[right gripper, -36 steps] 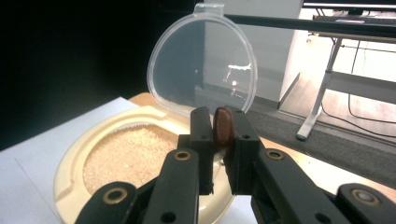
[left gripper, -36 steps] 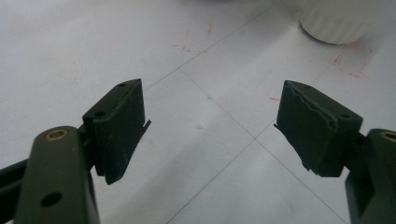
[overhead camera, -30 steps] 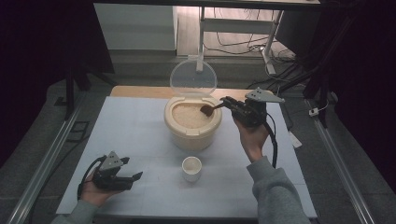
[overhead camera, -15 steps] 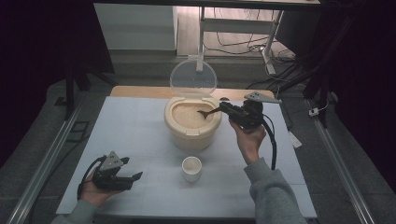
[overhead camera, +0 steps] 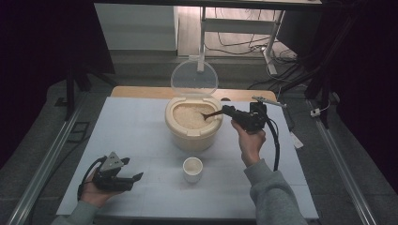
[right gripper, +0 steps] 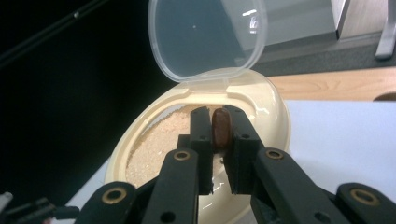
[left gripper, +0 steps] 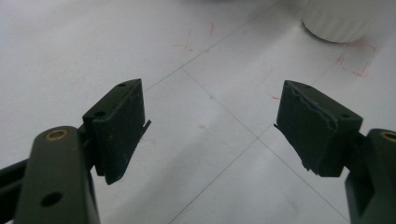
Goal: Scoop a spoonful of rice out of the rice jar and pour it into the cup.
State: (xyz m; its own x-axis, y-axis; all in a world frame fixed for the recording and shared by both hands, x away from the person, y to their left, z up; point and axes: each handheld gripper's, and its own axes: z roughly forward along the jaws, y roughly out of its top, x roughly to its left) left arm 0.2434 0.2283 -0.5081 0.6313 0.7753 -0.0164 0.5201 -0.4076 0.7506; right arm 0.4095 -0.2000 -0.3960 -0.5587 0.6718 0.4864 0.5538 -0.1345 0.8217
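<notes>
On a white table [overhead camera: 141, 136], the right gripper [overhead camera: 228, 111], clenched on a spoon [right gripper: 221, 127], dips into the rice tub [overhead camera: 192, 133] at centre. Next: scoop rice, carry to the near cup [overhead camera: 193, 168]. The left gripper [overhead camera: 136, 178] rests released.

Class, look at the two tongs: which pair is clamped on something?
The right tongs, shut on the brown spoon handle over the rice container; the left tongs gape open above the table.

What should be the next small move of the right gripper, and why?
Probably tilt and lift the spoon to scoop rice. The right gripper is shut on its handle, its tip is in the rice of the open container, and the small cup waits in front.
</notes>
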